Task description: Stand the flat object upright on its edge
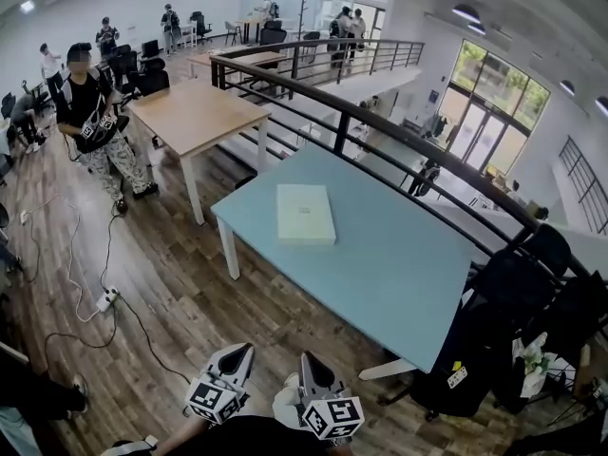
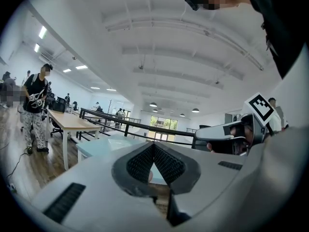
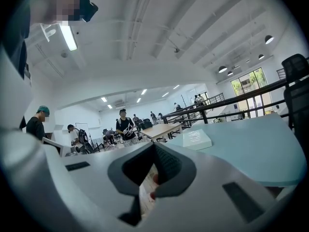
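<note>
Cream-white, the flat box (image 1: 306, 214) lies on its broad face on the light-blue table (image 1: 399, 274), toward its far left corner. Print on its top is too small to read. The left gripper (image 1: 243, 350) and right gripper (image 1: 308, 359) are well short of the table, jaws closed and empty, their handles cut off below.

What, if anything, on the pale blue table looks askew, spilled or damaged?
Nothing is spilled or damaged. The flat white box lies alone on the pale blue table, only turned askew to the table's edges.

Lettering on the flat white box (image 3: 196, 138), illegibly small.
</note>
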